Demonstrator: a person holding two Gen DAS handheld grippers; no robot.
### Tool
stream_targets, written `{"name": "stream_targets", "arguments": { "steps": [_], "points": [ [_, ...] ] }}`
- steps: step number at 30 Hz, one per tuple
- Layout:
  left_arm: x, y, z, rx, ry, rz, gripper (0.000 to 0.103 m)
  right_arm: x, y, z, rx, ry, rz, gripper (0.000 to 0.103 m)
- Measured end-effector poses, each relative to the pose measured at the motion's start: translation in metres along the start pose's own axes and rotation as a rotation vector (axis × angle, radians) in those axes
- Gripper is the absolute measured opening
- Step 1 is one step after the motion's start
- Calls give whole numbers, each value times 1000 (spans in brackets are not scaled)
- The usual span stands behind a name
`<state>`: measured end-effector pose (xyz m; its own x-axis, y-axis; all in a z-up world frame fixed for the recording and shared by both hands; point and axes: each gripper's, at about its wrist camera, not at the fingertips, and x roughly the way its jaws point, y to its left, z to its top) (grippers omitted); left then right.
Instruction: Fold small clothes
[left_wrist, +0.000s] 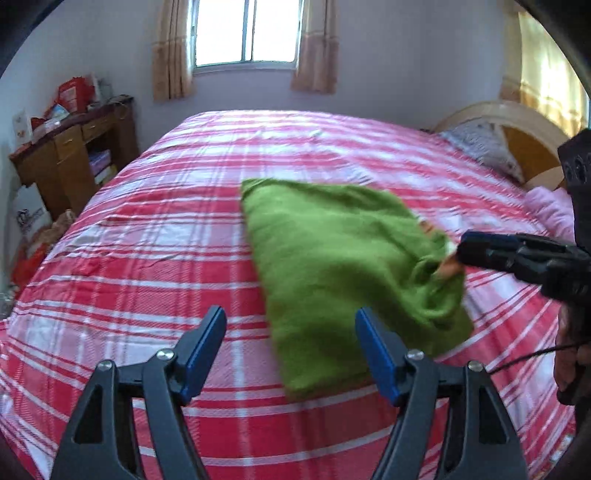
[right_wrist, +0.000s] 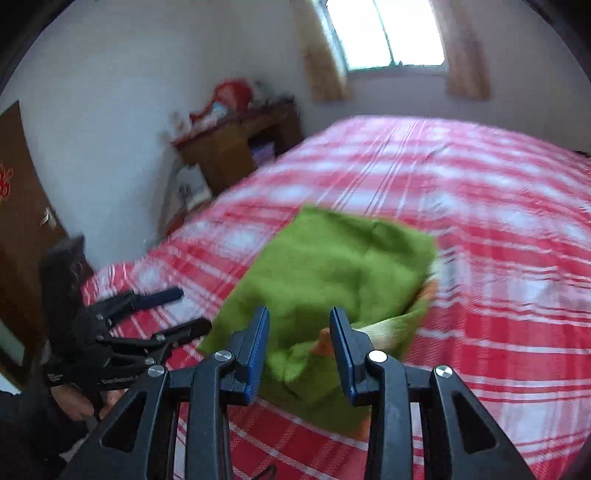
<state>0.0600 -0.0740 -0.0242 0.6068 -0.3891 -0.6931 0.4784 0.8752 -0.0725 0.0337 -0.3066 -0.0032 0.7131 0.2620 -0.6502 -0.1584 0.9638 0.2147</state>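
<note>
- The green garment (left_wrist: 343, 273) lies folded on the red-and-white plaid bedspread (left_wrist: 147, 258), at the centre of the left wrist view and stretching toward 5 o'clock; an orange-and-white patch shows at its rumpled near-right end.
- The left gripper (left_wrist: 291, 354) hangs over the bedspread at 6 o'clock with its blue pads spread wide and nothing between them; the garment's near edge sits just past its right finger.
- The right gripper (right_wrist: 299, 350) has its jaws partly apart, above the garment's rumpled end (right_wrist: 332, 280); the pads do not press on the cloth, though blur makes the gap hard to judge.
- In the left wrist view the right gripper comes in from 3 o'clock, its tip just beside the garment's orange patch.
- A wooden desk (left_wrist: 74, 147) heaped with red items stands at 9 o'clock beside the bed.
- A patterned pillow (left_wrist: 484, 144) and a wooden headboard (left_wrist: 517, 122) sit at 2 o'clock; a pink cloth (left_wrist: 550, 210) lies near 3 o'clock.
- A bright window (left_wrist: 245, 31) with beige curtains is at 12 o'clock, set in a pale wall.
- Nothing lies between either gripper and the garment.
</note>
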Motion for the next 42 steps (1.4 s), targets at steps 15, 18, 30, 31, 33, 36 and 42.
{"name": "stream_targets", "arguments": {
  "steps": [15, 18, 30, 31, 33, 36, 42],
  "points": [
    [31, 11, 0, -17, 37, -29, 75, -34, -50, -46, 260, -29, -42, 33],
    [36, 13, -2, -53, 50, -38, 76, -34, -53, -17, 280, -118, 15, 92],
    [32, 13, 5, -42, 31, -40, 76, 74, -55, 2, 252, 99, -117, 19],
    [32, 13, 7, -46, 29, -49, 76, 63, -51, 7, 232, 65, -106, 17],
    [30, 14, 8, -47, 20, -64, 76, 37, -52, 14, 225, -31, -81, 16],
    [29, 13, 9, -35, 5, -86, 76, 16, -69, 7, 270, -71, -85, 16],
    [51, 6, 1, -20, 75, -59, 79, 48, -107, -45, 423, 12, -31, 17]
  ]
}}
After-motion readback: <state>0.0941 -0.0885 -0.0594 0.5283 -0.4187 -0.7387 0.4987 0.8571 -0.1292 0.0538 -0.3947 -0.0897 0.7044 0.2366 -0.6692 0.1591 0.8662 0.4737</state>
